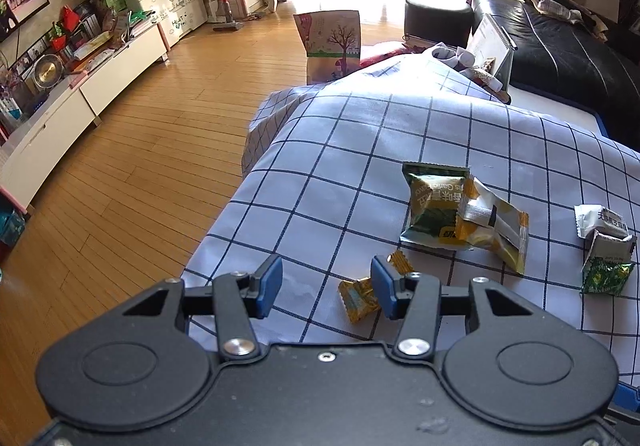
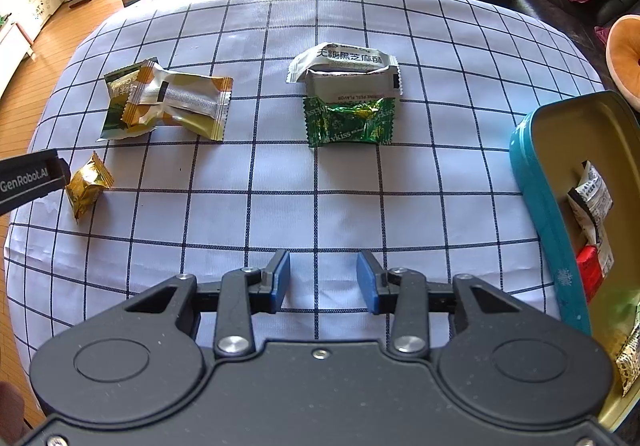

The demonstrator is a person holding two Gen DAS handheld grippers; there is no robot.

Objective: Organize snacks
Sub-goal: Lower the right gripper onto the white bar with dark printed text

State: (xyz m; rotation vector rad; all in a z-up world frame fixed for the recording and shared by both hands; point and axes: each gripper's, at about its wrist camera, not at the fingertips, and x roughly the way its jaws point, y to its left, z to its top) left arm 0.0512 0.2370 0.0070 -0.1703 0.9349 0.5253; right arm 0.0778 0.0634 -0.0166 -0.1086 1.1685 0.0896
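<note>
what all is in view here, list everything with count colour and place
gold candy: 1, gold wrapper, near left of the cloth, beside the left tool
green and yellow packets: 2, overlapping, left of centre
white packets: 2, white and grey, stacked at centre
green candy: 1, shiny green, just in front of the white packets
tin: 1, teal outside, gold inside, right edge, some snacks inside
checked cloth: 1, white with dark grid, covering the surface
paper bag: 1, tree picture, beyond the cloth
black sofa: 1, far right
left tool: open, empty
right tool: open, empty
</note>
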